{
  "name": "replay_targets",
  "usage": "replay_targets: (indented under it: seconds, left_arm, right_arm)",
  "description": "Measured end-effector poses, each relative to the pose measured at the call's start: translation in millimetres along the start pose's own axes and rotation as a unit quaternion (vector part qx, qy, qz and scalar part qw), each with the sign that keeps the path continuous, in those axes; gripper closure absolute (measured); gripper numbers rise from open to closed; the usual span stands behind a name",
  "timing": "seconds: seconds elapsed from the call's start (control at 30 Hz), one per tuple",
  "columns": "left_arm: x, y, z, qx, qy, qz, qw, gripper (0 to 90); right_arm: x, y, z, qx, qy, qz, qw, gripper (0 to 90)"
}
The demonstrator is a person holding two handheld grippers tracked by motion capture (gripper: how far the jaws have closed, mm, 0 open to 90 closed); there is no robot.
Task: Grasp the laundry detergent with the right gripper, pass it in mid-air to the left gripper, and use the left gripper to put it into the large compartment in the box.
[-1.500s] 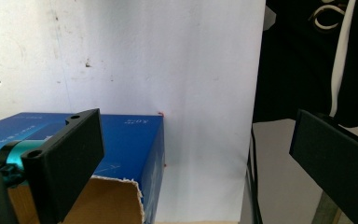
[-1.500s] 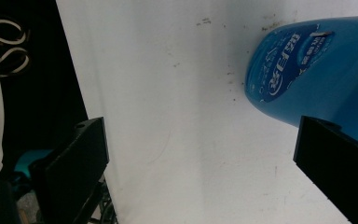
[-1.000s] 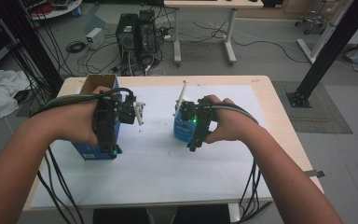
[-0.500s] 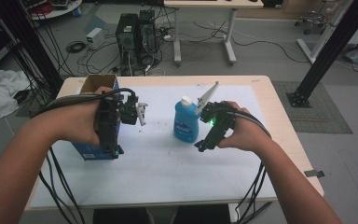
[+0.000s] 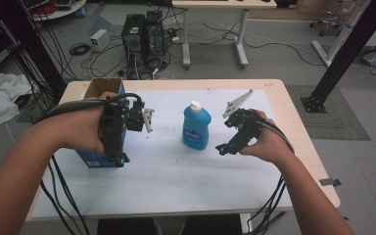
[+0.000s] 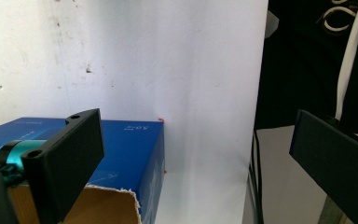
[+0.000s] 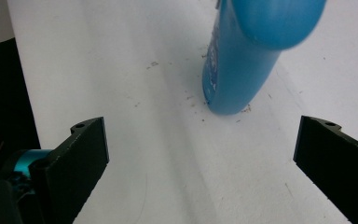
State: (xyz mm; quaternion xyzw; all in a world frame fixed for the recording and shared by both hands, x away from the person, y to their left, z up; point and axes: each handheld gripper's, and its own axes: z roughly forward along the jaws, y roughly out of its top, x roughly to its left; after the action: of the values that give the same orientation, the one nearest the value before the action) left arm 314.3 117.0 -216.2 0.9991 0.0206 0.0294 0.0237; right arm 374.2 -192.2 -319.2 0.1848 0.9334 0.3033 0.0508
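A blue bottle (image 5: 196,128) with a white cap stands upright in the middle of the white sheet. My right gripper (image 5: 230,144) is just right of it, open and empty. In the right gripper view the bottle (image 7: 242,60) stands ahead and slightly right, beyond the wide-open jaws of the right gripper (image 7: 200,135). My left gripper (image 5: 117,147) hovers over an open blue cardboard box (image 5: 95,159) at the table's left. The left gripper view shows the left gripper (image 6: 196,135) open, with a corner of the box (image 6: 126,149) below its left jaw.
A white sheet (image 5: 176,181) covers most of the wooden table (image 5: 298,147). Cables trail from both grippers over the near edge. Beyond the far edge, computer towers (image 5: 144,32) and cables sit on the floor. A black post (image 5: 342,54) stands at the right.
My right gripper has let go of the bottle and drawn away to the right. The bottle stays standing. The left gripper has not moved.
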Motion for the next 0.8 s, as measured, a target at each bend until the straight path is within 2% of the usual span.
replay_targets:
  seconds: [0.37, 0.5, 0.63, 0.67, 0.8]
  left_arm:
    - [-1.4, -0.3, -1.6, 0.003, 0.000, 0.001, 1.0000, 3.2]
    - [-2.2, -0.8, -1.8, 0.000, 0.000, 0.000, 1.0000, 3.2]
    - [-2.6, -1.1, -1.6, 0.001, 0.000, 0.000, 1.0000, 3.2]
    - [-2.6, -1.3, -1.4, 0.001, 0.000, 0.000, 1.0000, 3.2]
    - [-2.0, -2.3, -1.1, 0.001, 0.001, 0.000, 1.0000, 3.2]
  right_arm:
    - [-19.2, -15.8, 29.6, -0.013, -0.003, 0.026, 0.9996, 2.2]
    - [-25.1, -15.9, 40.3, -0.020, -0.002, 0.030, 0.9994, 2.2]
    - [-26.5, -15.6, 42.7, -0.022, -0.002, 0.030, 0.9993, 2.2]
    - [-30.9, -13.2, 50.7, -0.028, 0.000, 0.035, 0.9990, 2.2]
    - [-33.6, -10.5, 57.6, -0.034, 0.001, 0.036, 0.9988, 2.2]
